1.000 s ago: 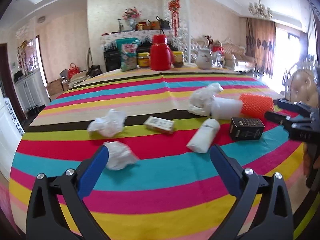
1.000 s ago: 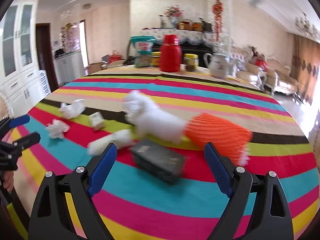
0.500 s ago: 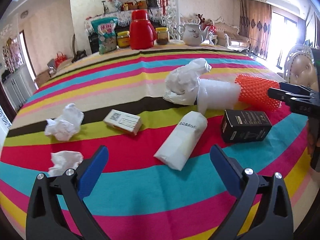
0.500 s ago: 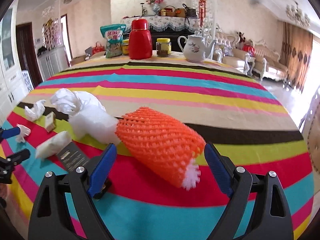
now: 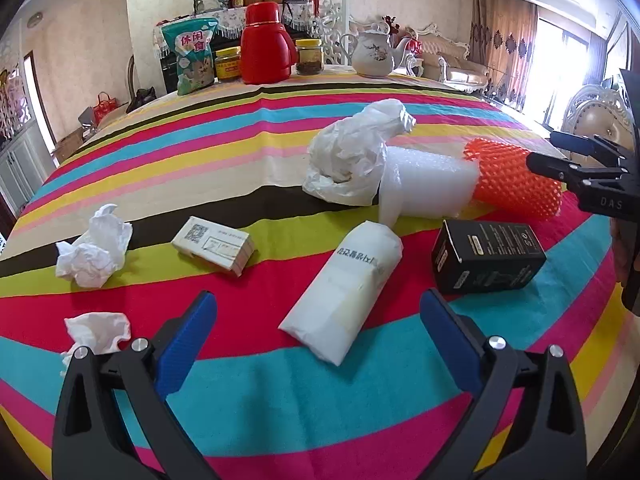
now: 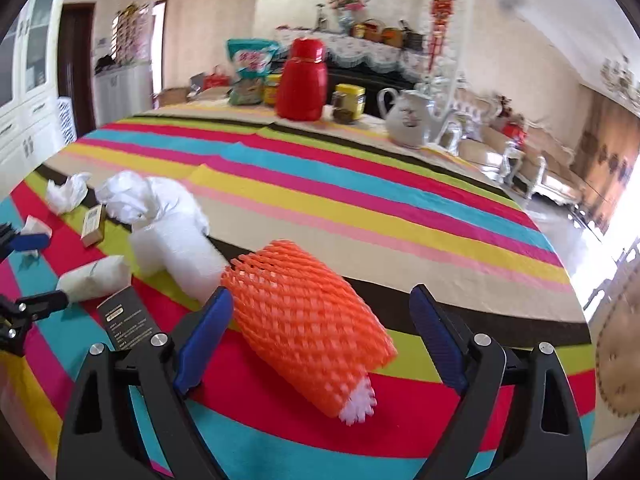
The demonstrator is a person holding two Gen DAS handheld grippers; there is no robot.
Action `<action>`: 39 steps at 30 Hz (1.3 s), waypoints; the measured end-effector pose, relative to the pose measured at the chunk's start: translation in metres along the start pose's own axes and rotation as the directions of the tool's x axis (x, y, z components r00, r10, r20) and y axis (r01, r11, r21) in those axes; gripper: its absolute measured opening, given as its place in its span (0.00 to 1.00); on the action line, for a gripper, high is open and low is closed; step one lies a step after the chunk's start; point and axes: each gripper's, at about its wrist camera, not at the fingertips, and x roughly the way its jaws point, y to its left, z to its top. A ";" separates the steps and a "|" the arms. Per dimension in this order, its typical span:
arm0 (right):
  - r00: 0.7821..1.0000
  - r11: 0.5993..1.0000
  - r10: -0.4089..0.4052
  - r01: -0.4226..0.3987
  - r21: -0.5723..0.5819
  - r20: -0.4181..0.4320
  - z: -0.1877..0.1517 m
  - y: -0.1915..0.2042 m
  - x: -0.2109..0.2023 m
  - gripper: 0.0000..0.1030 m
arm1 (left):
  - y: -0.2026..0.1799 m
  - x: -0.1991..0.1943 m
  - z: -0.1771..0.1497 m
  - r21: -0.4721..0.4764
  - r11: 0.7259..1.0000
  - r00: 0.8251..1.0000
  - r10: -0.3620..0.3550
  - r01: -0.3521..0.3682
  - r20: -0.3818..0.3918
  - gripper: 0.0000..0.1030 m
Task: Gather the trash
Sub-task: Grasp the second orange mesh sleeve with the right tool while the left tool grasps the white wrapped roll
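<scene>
Trash lies on the striped tablecloth (image 5: 240, 128). My left gripper (image 5: 318, 320) is open, with a white packet (image 5: 348, 288) lying between its fingers. Around it are a black box (image 5: 488, 256), a small beige box (image 5: 214, 246), two crumpled tissues (image 5: 94, 250) (image 5: 98, 332), a white plastic bag (image 5: 356, 156) and a bubble-wrap roll (image 5: 428, 186). My right gripper (image 6: 322, 312) is open astride an orange foam net (image 6: 308, 328), its fingers at either side and apart from it. The net also shows in the left wrist view (image 5: 516, 182).
At the table's far edge stand a red thermos (image 5: 264, 46), a snack bag (image 5: 192, 56), two jars (image 5: 228, 64) (image 5: 309, 56) and a white teapot (image 5: 374, 56). A chair (image 5: 600, 114) stands at the right edge. A sofa and cabinets lie beyond.
Both grippers moved forward over the table. The left one closed in on the white packet. The right one swung from the black box to the orange net, which now lies between its fingers.
</scene>
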 end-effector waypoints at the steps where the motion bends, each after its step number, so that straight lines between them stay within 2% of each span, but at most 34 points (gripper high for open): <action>1: 1.000 1.000 0.006 -0.006 -0.010 -0.016 0.000 0.001 0.005 0.82 | 0.000 0.002 0.000 -0.005 1.000 1.000 -0.004 0.004 -0.007 0.94; 5: 0.993 0.999 0.036 -0.038 -0.011 -0.111 -0.010 0.001 0.034 0.81 | 0.000 0.010 -0.001 -0.018 0.999 0.998 -0.034 0.034 -0.043 0.86; 8: 0.986 0.997 0.074 -0.073 0.013 -0.146 -0.022 -0.001 0.041 0.56 | 0.001 0.015 -0.003 -0.015 0.999 0.997 -0.046 0.045 -0.059 0.75; 11: 0.991 0.998 0.061 -0.061 0.007 -0.123 -0.025 0.004 0.032 0.40 | 0.003 0.024 -0.004 -0.035 0.996 0.992 -0.088 0.085 -0.090 0.58; 12: 0.992 0.998 0.055 -0.054 0.010 -0.117 -0.025 0.006 0.028 0.32 | 0.003 0.027 -0.004 -0.042 0.995 0.990 -0.100 0.096 -0.102 0.55; 14: 0.993 0.998 0.053 -0.051 0.024 -0.103 -0.026 0.005 0.020 0.24 | 0.000 0.029 -0.003 -0.029 0.995 0.990 -0.100 0.097 -0.100 0.52; 16: 0.995 0.998 0.047 -0.043 0.045 -0.087 -0.026 0.005 0.012 0.23 | -0.004 0.030 -0.002 -0.016 0.994 0.989 -0.111 0.110 -0.100 0.46; 18: 0.996 0.997 0.043 -0.038 0.065 -0.073 -0.027 0.004 0.006 0.23 | -0.006 0.029 -0.001 -0.006 0.994 0.990 -0.111 0.111 -0.092 0.36; 20: 0.998 0.996 0.040 -0.036 0.082 -0.056 -0.028 0.006 -0.004 0.23 | -0.006 0.022 -0.002 -0.002 0.992 0.990 -0.126 0.126 -0.070 0.31; 24: 0.999 0.995 0.045 -0.043 0.088 -0.023 -0.033 0.018 -0.029 0.23 | -0.007 -0.004 -0.005 0.031 0.996 0.996 -0.088 0.088 -0.009 0.31; 29: 0.998 0.992 0.061 -0.061 0.110 0.002 -0.039 0.038 -0.056 0.23 | 0.003 -0.043 -0.015 0.007 0.996 0.995 -0.085 0.085 0.060 0.31; 39: 0.991 0.988 0.109 -0.116 0.104 0.072 -0.038 0.116 -0.108 0.23 | 0.023 -0.119 -0.059 -0.059 0.998 0.983 0.011 -0.001 0.181 0.31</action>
